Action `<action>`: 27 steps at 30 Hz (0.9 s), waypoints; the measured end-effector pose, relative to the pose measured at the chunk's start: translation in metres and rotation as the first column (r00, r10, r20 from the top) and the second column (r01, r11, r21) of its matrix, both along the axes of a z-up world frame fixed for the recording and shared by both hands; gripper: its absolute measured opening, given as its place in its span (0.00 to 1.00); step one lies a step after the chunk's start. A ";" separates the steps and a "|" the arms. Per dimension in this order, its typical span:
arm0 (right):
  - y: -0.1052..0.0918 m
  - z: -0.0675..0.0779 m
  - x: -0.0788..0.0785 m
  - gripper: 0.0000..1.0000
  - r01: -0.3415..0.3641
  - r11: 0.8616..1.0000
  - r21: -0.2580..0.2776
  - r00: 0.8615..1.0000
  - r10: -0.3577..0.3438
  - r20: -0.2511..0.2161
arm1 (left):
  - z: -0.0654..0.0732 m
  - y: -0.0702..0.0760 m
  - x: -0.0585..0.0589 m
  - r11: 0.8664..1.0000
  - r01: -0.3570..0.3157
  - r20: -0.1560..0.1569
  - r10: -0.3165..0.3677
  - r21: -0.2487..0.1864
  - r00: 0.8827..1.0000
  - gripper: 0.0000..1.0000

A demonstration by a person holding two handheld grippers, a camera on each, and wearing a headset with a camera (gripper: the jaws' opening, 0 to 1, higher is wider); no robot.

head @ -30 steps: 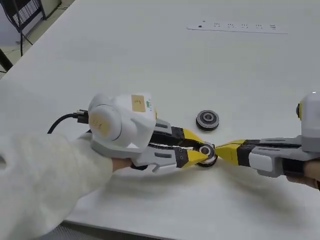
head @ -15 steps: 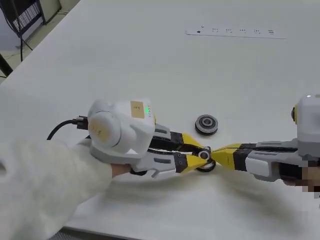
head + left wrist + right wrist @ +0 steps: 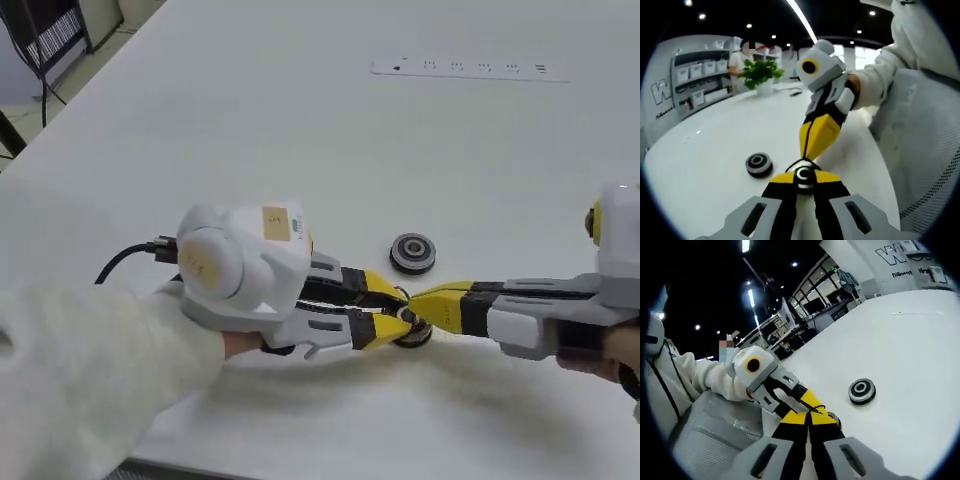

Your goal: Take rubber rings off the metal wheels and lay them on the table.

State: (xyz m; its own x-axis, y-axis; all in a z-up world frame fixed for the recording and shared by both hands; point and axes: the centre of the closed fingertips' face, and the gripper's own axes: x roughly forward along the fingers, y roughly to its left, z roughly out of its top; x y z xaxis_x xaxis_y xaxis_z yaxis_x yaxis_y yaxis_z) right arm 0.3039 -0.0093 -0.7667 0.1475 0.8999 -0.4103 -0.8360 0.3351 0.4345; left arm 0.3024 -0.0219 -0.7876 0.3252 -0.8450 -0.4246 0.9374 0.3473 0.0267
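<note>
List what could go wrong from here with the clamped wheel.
1. The right gripper is shut at the rim of the wheel; its bite may slip when pulled.
2. The left gripper clamps the round wheel; a pull could twist it out.
3. A jerk could knock the second wheel.

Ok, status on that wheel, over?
Left gripper shut on the held wheel. Right gripper shut, tips at its rim, hold unconfirmed. Second wheel lies apart, nothing in the way.
</note>
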 end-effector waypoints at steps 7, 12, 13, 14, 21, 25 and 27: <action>-0.002 -0.005 -0.002 0.00 0.016 1.000 -0.010 0.999 -0.016 -0.043 | 0.000 0.000 0.000 1.000 -0.001 0.002 0.001 0.010 1.000 0.13; -0.005 -0.008 -0.001 0.00 0.014 0.999 -0.046 0.999 -0.015 -0.031 | 0.001 -0.001 0.000 1.000 -0.004 -0.010 0.004 0.022 1.000 0.14; -0.005 -0.009 -0.001 0.00 0.016 0.999 -0.051 0.999 -0.017 -0.033 | 0.001 -0.002 0.000 1.000 -0.002 -0.012 0.002 0.026 1.000 0.14; -0.005 -0.009 -0.001 0.00 0.015 0.998 -0.053 0.999 -0.017 -0.035 | 0.001 -0.001 0.000 1.000 0.000 -0.019 0.001 0.031 1.000 0.14; -0.008 -0.001 -0.002 0.00 0.015 0.998 -0.066 1.000 -0.016 -0.016 | 0.010 -0.002 -0.004 0.998 0.035 -0.015 -0.034 0.045 0.999 0.15; -0.011 0.008 -0.001 0.00 0.028 0.997 -0.069 1.000 -0.028 -0.004 | 0.019 -0.002 -0.005 0.999 0.041 -0.021 -0.041 0.031 0.999 0.25; -0.013 0.013 0.000 0.00 0.035 0.997 -0.069 0.999 -0.035 0.008 | 0.021 0.000 -0.007 0.998 0.045 -0.019 -0.044 0.034 0.999 0.26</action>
State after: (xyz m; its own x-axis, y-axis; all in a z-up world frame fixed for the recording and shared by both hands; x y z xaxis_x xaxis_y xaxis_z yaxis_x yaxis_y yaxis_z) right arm 0.3037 -0.0220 -0.7536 0.1814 0.8639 -0.4700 -0.8264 0.3929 0.4034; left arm 0.2958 -0.0223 -0.7662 0.2796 -0.8430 -0.4595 0.9523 0.3044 0.0210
